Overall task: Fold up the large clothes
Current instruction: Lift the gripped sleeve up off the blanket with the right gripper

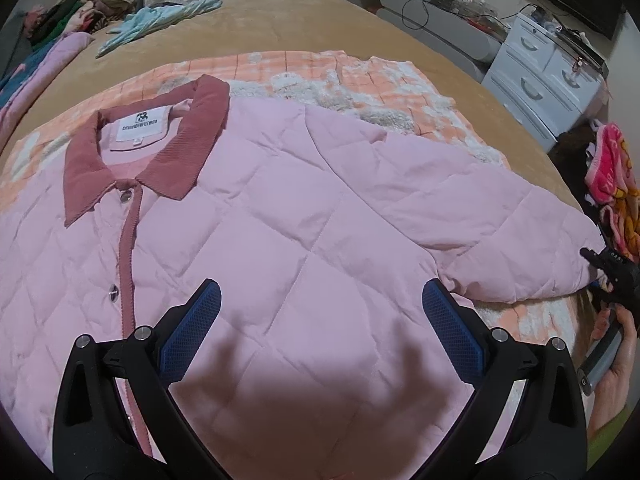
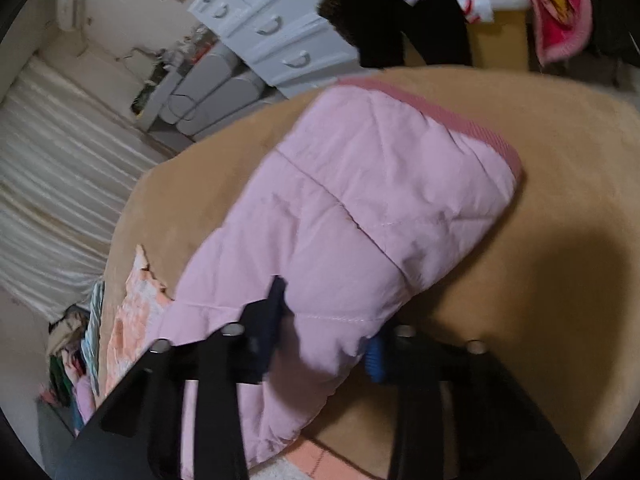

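Bed: a big bed with a soft tan blanket (image 1: 280, 28) fills most of both views.
Under layer: an orange and white checked fuzzy blanket (image 1: 360, 80) lies flat on the bed, under the coat.
Coat: a big pink quilted coat (image 1: 280, 220) with a dark pink ribbed collar (image 1: 160, 152) lies spread out, front side up, on the checked blanket. Its snaps are done up. One sleeve (image 2: 360, 200) reaches out to the right, toward the bed's right edge.
Drawers: a white chest of drawers (image 1: 540, 76) stands past the bed, far right.
Clothes pile: a heap of mixed clothes (image 1: 80, 8) sits at the far left corner.
Bright towel: a pink and yellow towel (image 1: 612, 184) hangs at the right, off the bed.
Left tongs: the left gripper (image 1: 320, 312) hangs over the coat's chest, its blue pads wide apart, holding nothing.
Right tongs: the right gripper (image 2: 328, 332) is squeezed onto the sleeve, with puffy cloth bunched between its blue pads.
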{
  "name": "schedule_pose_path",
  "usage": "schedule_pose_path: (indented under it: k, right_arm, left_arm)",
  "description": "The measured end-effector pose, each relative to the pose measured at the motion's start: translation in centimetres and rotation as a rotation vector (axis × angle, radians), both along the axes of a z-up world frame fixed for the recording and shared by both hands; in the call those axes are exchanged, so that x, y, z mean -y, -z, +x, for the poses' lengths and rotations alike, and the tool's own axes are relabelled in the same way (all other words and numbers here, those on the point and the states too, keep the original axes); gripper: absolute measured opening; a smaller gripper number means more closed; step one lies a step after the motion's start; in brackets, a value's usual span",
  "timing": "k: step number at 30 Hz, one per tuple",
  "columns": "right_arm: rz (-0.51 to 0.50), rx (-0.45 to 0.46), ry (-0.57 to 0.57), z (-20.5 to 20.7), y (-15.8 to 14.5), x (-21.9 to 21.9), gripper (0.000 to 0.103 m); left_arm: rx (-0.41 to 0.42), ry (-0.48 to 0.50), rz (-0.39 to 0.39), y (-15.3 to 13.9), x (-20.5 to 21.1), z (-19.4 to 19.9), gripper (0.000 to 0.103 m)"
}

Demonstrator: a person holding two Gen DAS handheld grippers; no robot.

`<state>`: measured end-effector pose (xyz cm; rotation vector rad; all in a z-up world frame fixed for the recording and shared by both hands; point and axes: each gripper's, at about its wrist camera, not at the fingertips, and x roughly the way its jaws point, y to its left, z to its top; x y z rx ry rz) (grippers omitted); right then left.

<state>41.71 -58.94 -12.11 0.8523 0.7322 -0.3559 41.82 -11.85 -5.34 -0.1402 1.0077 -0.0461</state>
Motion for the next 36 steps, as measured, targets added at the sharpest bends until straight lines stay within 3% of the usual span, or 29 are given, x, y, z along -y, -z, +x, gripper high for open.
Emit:
schedule_pose_path:
  k: [4,18,36]
  right_arm:
    - [-0.098,0.080,-0.074,0.3,-3.7,-1.9,0.019]
    - [-0.343,0.324,-0.303,-2.0,-16.1,-11.3,0.016]
    - [-0.456,0.448,-0.552,-4.2,-21.5,-22.3,0.016]
  left_arm:
    - [0.027,-0.002,-0.002,-1.0,-0.2,-0.6,0.095]
    - [0.111,-0.012,0.006,-7.6,-3.3,-4.1,0.095]
    - [0.149,-0.115,-0.006,-10.5,-11.0,-7.5,0.095]
